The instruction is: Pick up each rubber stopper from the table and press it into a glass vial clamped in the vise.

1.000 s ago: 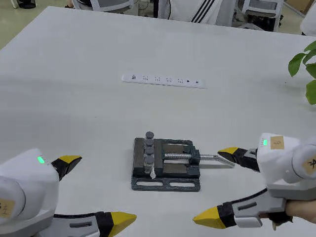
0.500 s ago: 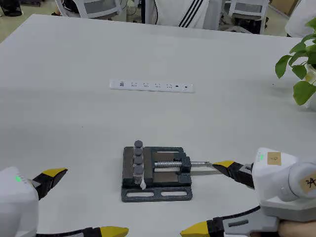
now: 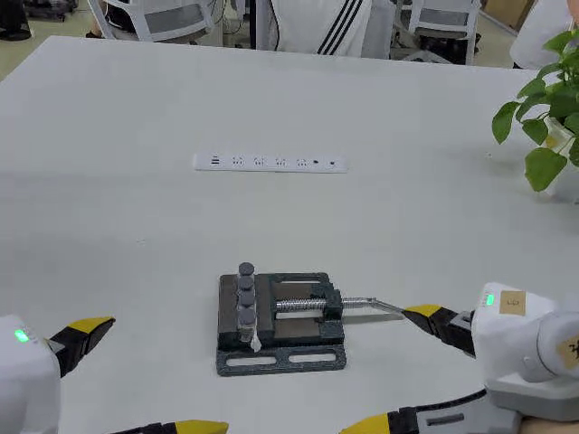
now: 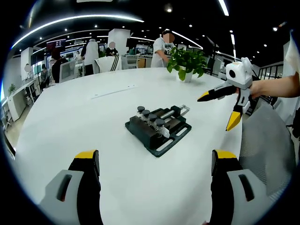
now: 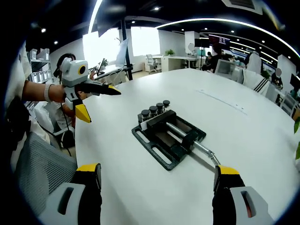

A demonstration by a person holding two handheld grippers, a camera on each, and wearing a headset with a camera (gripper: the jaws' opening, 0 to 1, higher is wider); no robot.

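A dark metal vise point(image 3: 294, 360) sits on the white table, its screw handle point(image 3: 380, 306) pointing right. Clamped in its jaws is a row of several glass vials point(image 3: 245, 298), each capped with a dark rubber stopper point(image 3: 246, 269). My left gripper point(image 3: 149, 375) hovers open at the lower left, well short of the vise. My right gripper point(image 3: 391, 369) is open at the lower right, its upper fingertip close to the handle's end. The left gripper view shows its gripper point(image 4: 154, 157) open with the vise point(image 4: 159, 126) ahead, as does the right gripper view point(image 5: 158, 169), point(image 5: 171, 136).
A white power strip point(image 3: 270, 163) lies across the table beyond the vise. A leafy plant point(image 3: 543, 117) stands at the right edge. Office chairs and a seated person point(image 3: 312, 23) line the far side of the table.
The head camera has tilted, shifting the whole picture. Both grippers sit lower in the frame and have drawn back slightly from the vise. The vise and vials have not moved.
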